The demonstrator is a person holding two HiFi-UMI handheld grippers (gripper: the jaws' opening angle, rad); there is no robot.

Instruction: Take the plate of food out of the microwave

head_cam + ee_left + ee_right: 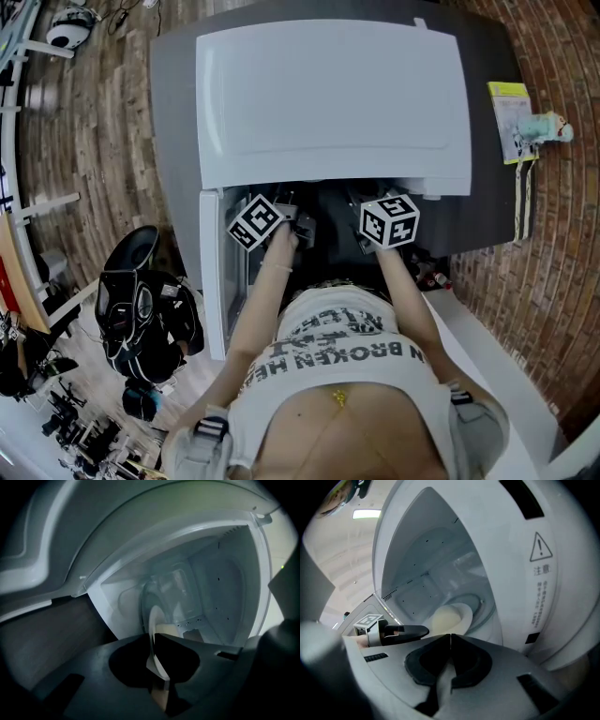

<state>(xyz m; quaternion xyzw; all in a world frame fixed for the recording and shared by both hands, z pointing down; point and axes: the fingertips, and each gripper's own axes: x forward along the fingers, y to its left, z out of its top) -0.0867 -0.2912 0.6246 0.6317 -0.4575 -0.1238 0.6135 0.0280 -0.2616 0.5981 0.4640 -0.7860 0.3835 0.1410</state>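
The white microwave (328, 103) is seen from above at the centre of the head view, set on a dark grey table (173, 112). Its door (212, 281) is swung open at lower left, and both tools are pushed into its open front. In the dim left gripper view, the left gripper (153, 638) is clamped on the plate (153, 620), whose white rim is caught edge-on between the closed jaws, low in the frame. In the right gripper view, the right gripper (450, 638) is closed as well, and what looks like the plate's near rim is pinched between its jaws. The plate is found inside the microwave, just above the jaws at frame centre, with pale food (444, 619) heaped on it.
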